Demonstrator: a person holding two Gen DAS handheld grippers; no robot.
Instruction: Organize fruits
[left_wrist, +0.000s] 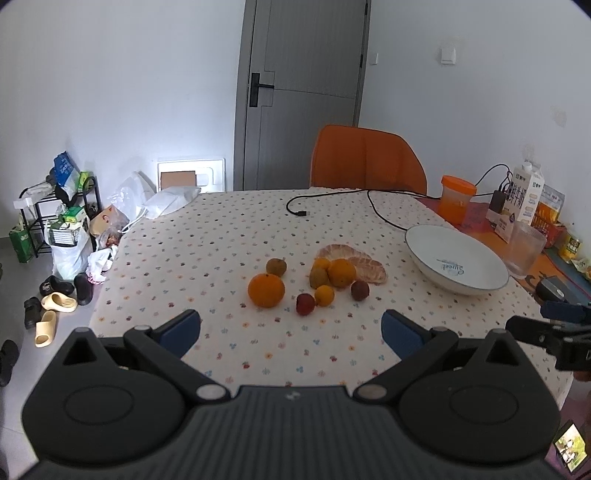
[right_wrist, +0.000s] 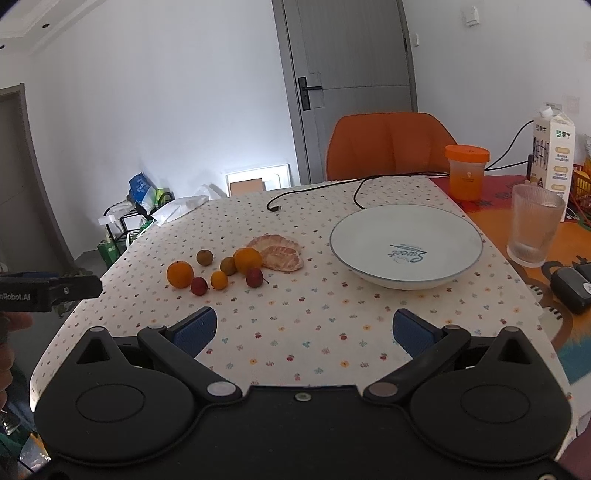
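Both jaws spread wide, nothing held: left hand-held gripper (left_wrist: 291, 326), right hand-held gripper (right_wrist: 304, 328). Fruits cluster mid-bench (right_wrist: 295, 343): large orange (left_wrist: 266, 290), red fruit (left_wrist: 305, 304), peeled pomelo segments (left_wrist: 354, 260). White bowl (right_wrist: 406, 245) sits well apart, to their right.

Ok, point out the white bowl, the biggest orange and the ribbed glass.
White ceramic bowl (right_wrist: 448, 221): right wrist view, bare far inner wall.
Biggest round orange (left_wrist: 266, 290): left wrist view, middle of its skin.
Clear ribbed glass tumbler (right_wrist: 534, 225): right wrist view, mid side wall.
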